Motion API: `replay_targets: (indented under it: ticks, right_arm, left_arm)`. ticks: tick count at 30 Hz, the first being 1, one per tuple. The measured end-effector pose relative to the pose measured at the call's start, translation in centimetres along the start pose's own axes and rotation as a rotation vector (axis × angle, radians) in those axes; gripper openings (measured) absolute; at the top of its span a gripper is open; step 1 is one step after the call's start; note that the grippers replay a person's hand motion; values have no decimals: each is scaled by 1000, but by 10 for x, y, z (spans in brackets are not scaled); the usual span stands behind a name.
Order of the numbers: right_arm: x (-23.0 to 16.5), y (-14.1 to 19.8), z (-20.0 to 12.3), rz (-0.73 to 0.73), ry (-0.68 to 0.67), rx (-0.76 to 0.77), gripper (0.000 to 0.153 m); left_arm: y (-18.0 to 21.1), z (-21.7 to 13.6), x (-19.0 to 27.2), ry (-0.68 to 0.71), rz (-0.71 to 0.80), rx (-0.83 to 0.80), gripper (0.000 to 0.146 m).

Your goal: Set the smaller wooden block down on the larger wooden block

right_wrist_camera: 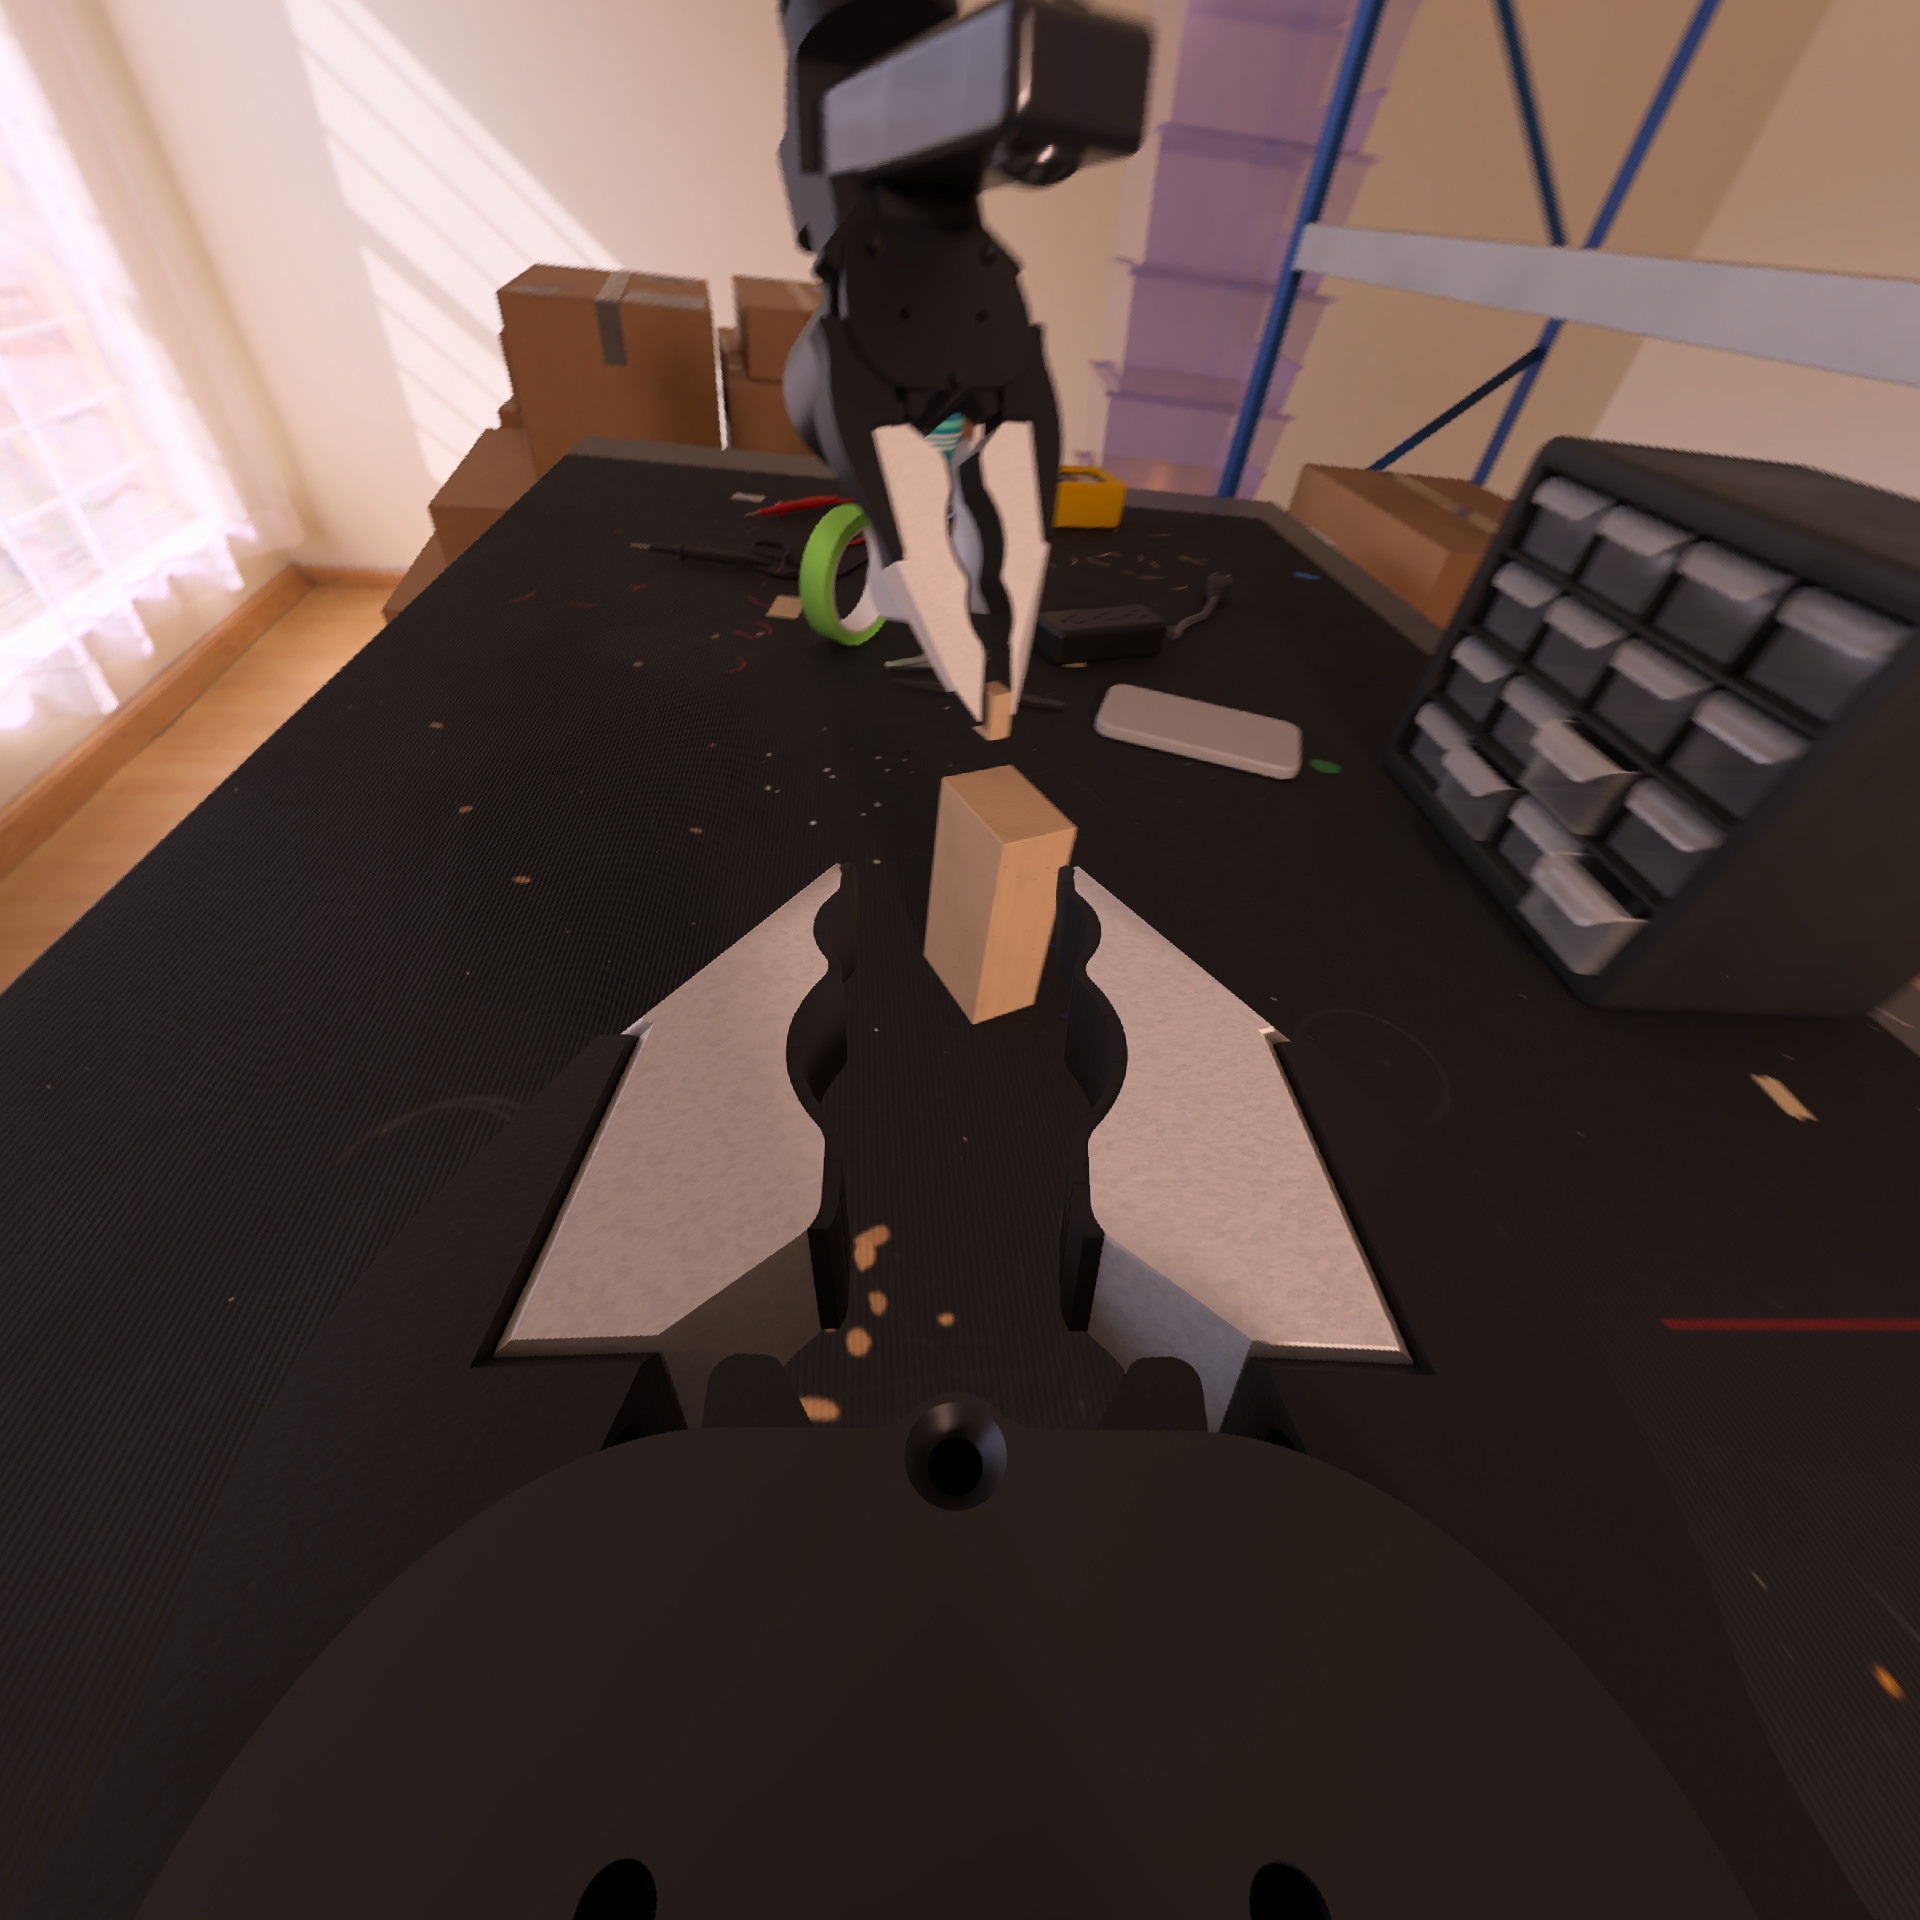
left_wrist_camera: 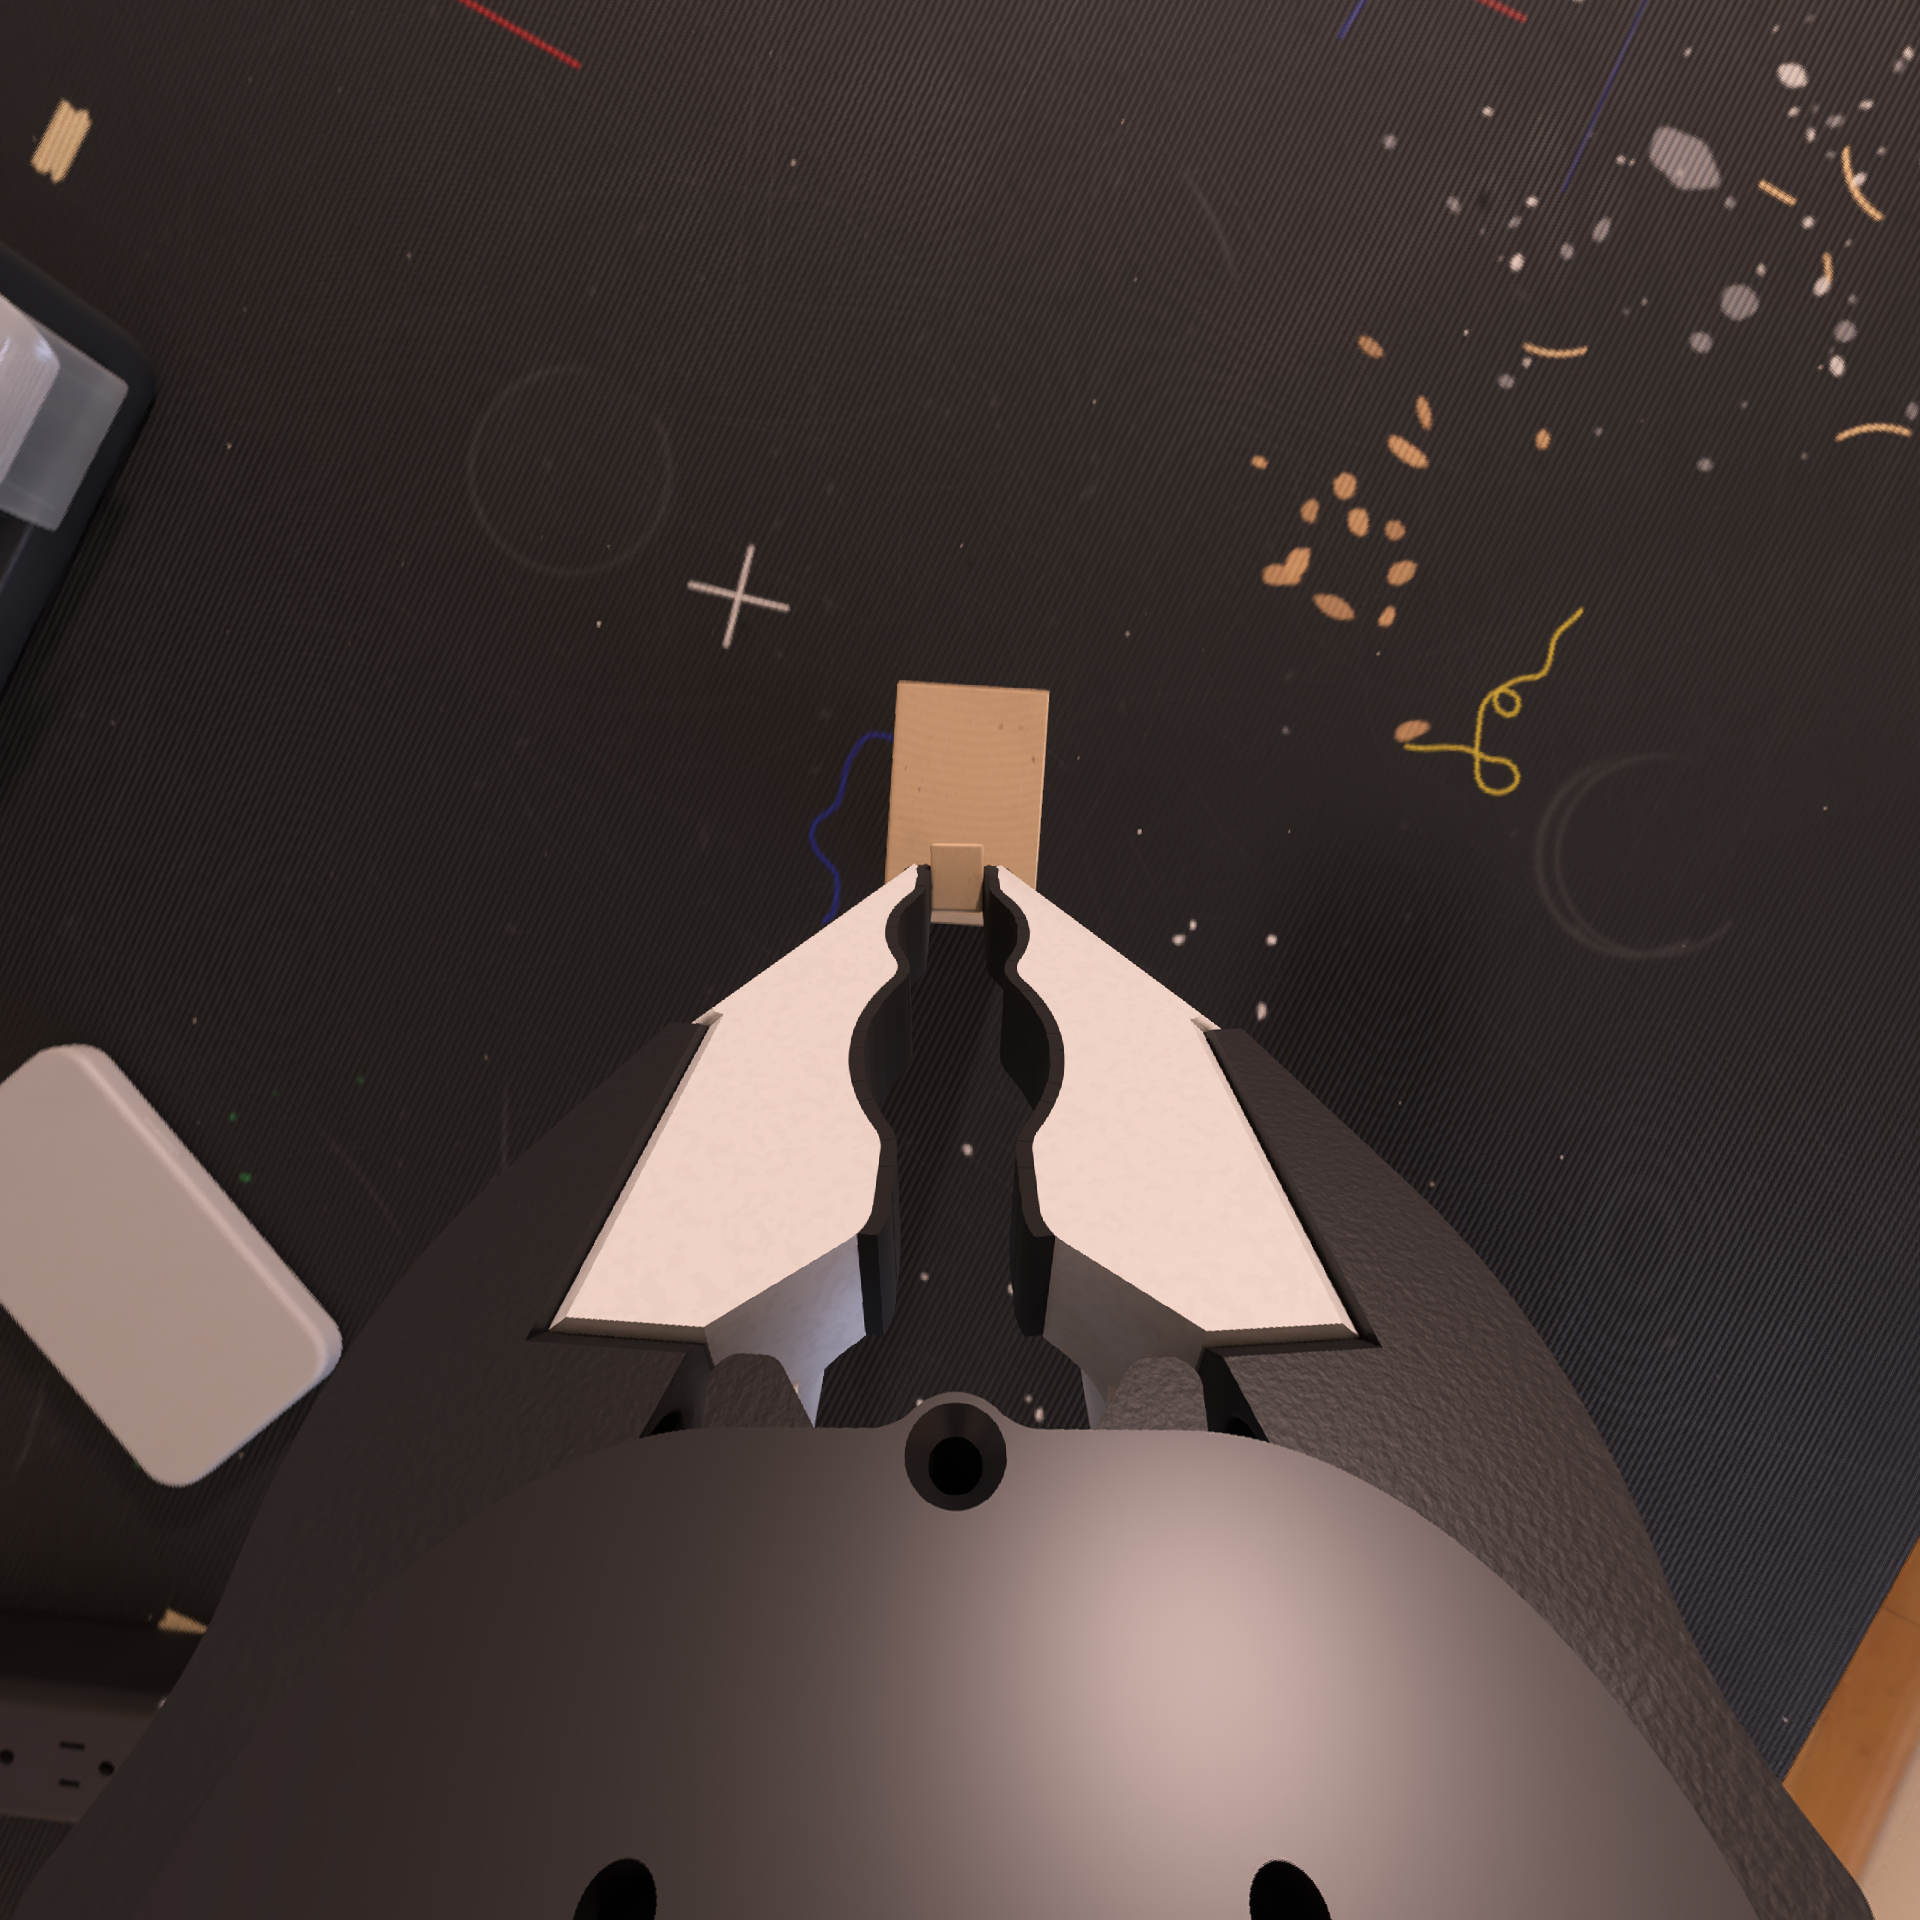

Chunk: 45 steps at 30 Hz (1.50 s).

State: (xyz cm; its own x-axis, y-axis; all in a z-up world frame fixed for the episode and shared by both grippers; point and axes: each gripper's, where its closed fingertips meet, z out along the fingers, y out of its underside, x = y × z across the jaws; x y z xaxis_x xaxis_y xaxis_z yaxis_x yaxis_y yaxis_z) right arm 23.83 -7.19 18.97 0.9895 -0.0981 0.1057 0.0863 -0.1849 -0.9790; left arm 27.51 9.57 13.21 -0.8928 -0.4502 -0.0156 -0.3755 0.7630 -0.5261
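Note:
The larger wooden block (right_wrist_camera: 992, 894) stands upright on the black mat; in the left wrist view its top face (left_wrist_camera: 968, 774) shows from above. My left gripper (left_wrist_camera: 956, 883) is shut on the smaller wooden block (left_wrist_camera: 956, 878) and holds it above the larger block. In the right wrist view that gripper (right_wrist_camera: 995, 707) hangs fingers-down with the small block (right_wrist_camera: 997, 715) a short way above the larger block's top. My right gripper (right_wrist_camera: 956, 883) is open, low over the mat, its fingers on either side of the larger block's base; its right fingertip is at the block's side.
A drawer cabinet (right_wrist_camera: 1662, 727) stands at the right. A grey flat case (right_wrist_camera: 1200, 729), a green tape roll (right_wrist_camera: 836, 582), a black adapter (right_wrist_camera: 1101, 629) and a yellow box (right_wrist_camera: 1089, 497) lie beyond the blocks. Wood chips (left_wrist_camera: 1351, 530) and wire scraps (left_wrist_camera: 1496, 717) dot the mat. Cardboard boxes (right_wrist_camera: 613, 353) stand behind.

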Motion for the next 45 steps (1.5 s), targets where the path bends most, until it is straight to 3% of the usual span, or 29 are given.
replay_targets:
  ticks: [7,13,45]
  right_arm:
    - [13,56,64,50,-19,-213,38]
    - [23,91,78,81,-13,-289,37]
    - [21,100,79,126,-29,-252,37]
  left_arm:
    - [-15,15,1,12,30,3,9]
    - [-16,21,3,38,40,-2,9]
    - [-9,29,0,61,29,-31,9]
